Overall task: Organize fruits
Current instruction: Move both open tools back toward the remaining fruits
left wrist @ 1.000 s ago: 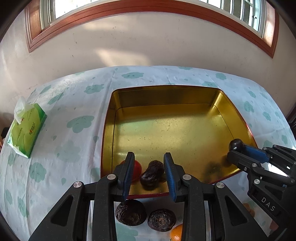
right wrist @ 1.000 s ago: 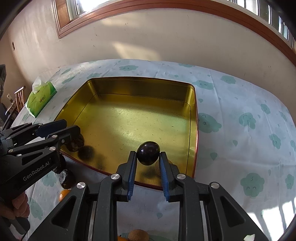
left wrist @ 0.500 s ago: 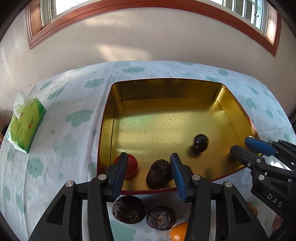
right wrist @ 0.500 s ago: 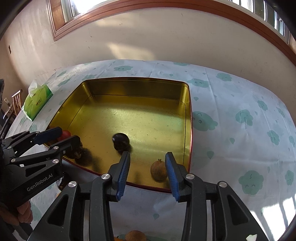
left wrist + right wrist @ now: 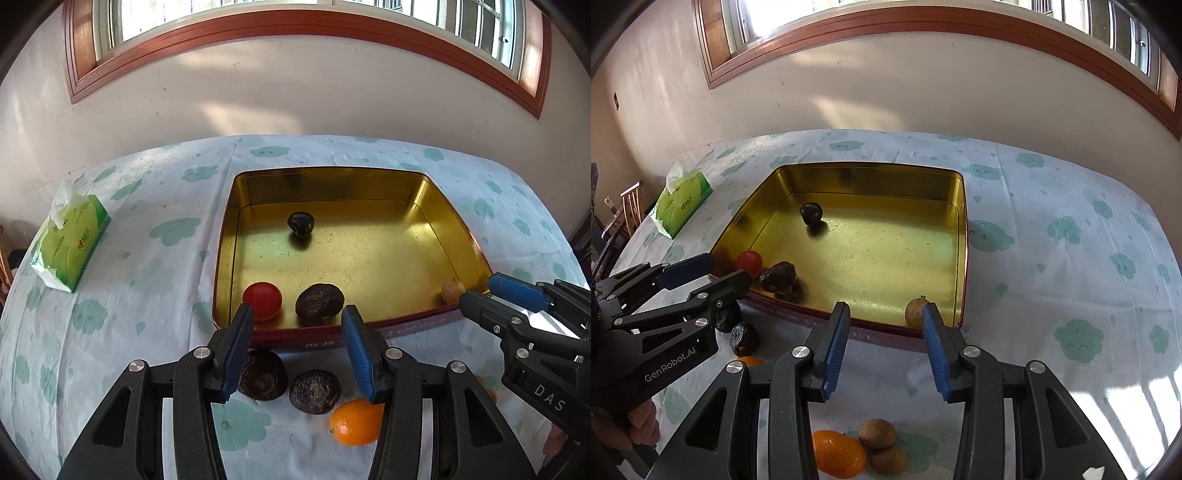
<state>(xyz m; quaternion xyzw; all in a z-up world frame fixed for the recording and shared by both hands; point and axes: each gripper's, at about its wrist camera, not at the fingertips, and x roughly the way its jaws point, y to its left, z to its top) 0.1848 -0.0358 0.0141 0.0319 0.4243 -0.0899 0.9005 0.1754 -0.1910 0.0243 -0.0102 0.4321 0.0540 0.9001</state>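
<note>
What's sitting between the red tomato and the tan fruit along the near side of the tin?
One wrinkled dark fruit between tomato and tan fruit; otherwise bare gold floor, shown in the left wrist view.

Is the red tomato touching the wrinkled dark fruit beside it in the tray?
Apart. The left wrist view shows bare gold tray floor between the tomato and the dark fruit.

Daylight pours in from the window (image 5: 295,22) above the wall (image 5: 295,96), leaving soft bright patches on the plaster. Both views are bright and sharp, with no motion blur. The gold tray (image 5: 369,258) gleams and mirrors the fruit in its floor. A sunlit striped patch falls on the desk (image 5: 1156,391) at lower right in the right view. Fisheye bending curves the window frame and desk edge, and the corners go black.
</note>
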